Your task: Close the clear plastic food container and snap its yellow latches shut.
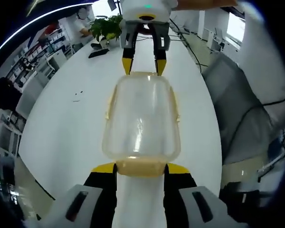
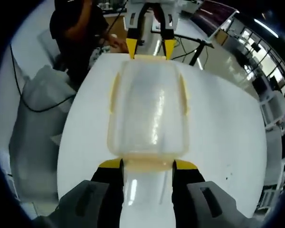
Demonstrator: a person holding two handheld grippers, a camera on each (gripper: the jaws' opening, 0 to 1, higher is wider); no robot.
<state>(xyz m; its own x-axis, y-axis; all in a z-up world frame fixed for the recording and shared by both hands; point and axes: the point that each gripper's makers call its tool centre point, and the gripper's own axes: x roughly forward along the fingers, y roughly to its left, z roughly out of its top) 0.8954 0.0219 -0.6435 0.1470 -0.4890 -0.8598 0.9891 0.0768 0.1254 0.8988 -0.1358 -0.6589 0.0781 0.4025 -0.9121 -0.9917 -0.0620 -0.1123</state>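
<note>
Container (image 1: 141,118) sits on the white worktop (image 1: 61,128), lid on, long axis running straight between the two grippers. Left gripper (image 1: 141,167) and right gripper (image 2: 147,164) each face an end latch (image 1: 141,167), jaws spread, yellow tips flanking it, gripping nothing. Side latches (image 2: 115,91) lie off-axis.

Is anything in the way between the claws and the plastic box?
Nothing visible. The left claw sits right at one end of the clear container, and the right claw at the opposite end, on the white table.

white table (image 1: 61,123), potted plant (image 1: 106,27), shelves (image 1: 26,57)
</note>
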